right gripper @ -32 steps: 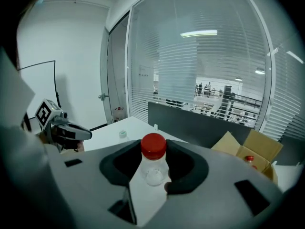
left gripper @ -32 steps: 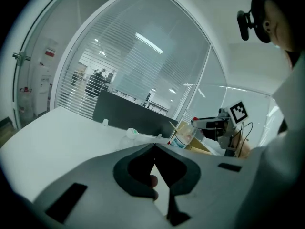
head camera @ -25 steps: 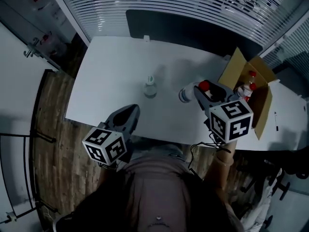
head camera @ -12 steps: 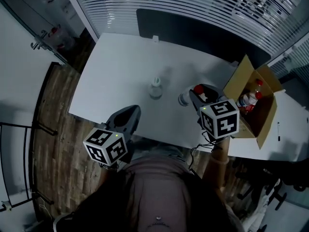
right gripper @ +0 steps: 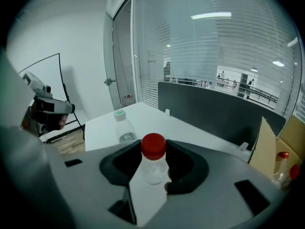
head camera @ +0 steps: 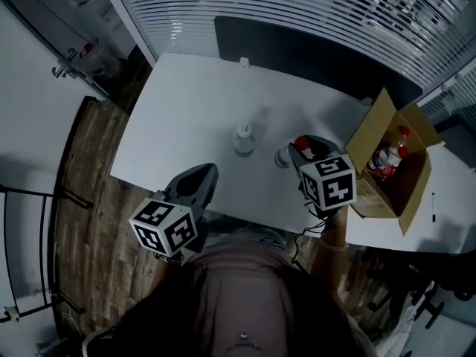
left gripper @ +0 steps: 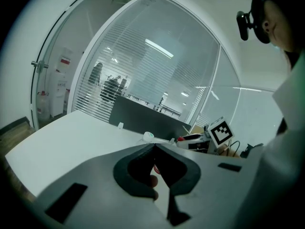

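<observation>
My right gripper (right gripper: 153, 147) is shut on a clear bottle with a red cap (right gripper: 153, 165), held above the white table (head camera: 186, 110). In the head view this red-capped bottle (head camera: 285, 154) sits in the right gripper (head camera: 306, 146), just right of a small clear bottle with a pale green cap (head camera: 243, 138) standing on the table. That green-capped bottle (right gripper: 125, 129) stands ahead and left of the right jaws. My left gripper (head camera: 206, 172) hovers at the table's near edge, jaws closed together on nothing (left gripper: 154, 146).
An open cardboard box (head camera: 405, 193) with red-capped bottles (head camera: 387, 155) stands at the table's right end. A dark partition (head camera: 297, 50) runs along the far edge, with glass walls and blinds behind. Wooden floor (head camera: 82, 199) lies to the left.
The right gripper with the red-capped bottle has moved left, closer to the green-capped bottle. The left gripper stays near the table's front edge, turned slightly.
</observation>
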Demonstrator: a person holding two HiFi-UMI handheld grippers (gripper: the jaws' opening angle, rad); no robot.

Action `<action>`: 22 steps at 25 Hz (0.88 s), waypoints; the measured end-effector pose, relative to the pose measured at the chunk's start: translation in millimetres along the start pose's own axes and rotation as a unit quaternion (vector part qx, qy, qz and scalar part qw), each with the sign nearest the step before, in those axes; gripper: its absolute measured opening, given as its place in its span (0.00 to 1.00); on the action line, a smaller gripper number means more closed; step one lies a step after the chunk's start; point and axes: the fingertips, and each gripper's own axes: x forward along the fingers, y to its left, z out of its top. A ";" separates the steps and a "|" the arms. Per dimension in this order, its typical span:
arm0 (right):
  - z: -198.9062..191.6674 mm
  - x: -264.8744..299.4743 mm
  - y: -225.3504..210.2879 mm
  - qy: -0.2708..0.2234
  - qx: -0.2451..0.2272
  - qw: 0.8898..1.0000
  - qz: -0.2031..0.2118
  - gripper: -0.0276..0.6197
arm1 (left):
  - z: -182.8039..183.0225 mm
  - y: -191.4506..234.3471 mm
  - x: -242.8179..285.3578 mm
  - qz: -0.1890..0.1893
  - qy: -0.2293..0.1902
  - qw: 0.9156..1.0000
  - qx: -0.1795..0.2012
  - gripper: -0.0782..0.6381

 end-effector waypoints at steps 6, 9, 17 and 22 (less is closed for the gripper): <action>-8.0 13.0 -2.8 0.013 -0.003 1.000 -0.004 0.31 | -1.1 4.4 1.0 0.005 0.005 1.000 0.003 0.12; -11.1 17.5 -4.0 0.016 -0.006 1.000 -0.004 0.31 | -0.6 5.2 1.5 0.007 0.007 1.000 0.005 0.12; -9.3 21.1 -1.0 0.008 -0.019 1.000 0.002 0.31 | -1.3 7.0 1.8 0.008 0.010 1.000 0.005 0.12; -9.7 25.1 -0.7 0.004 -0.017 1.000 0.003 0.31 | -1.5 7.0 4.0 0.004 0.013 1.000 0.006 0.12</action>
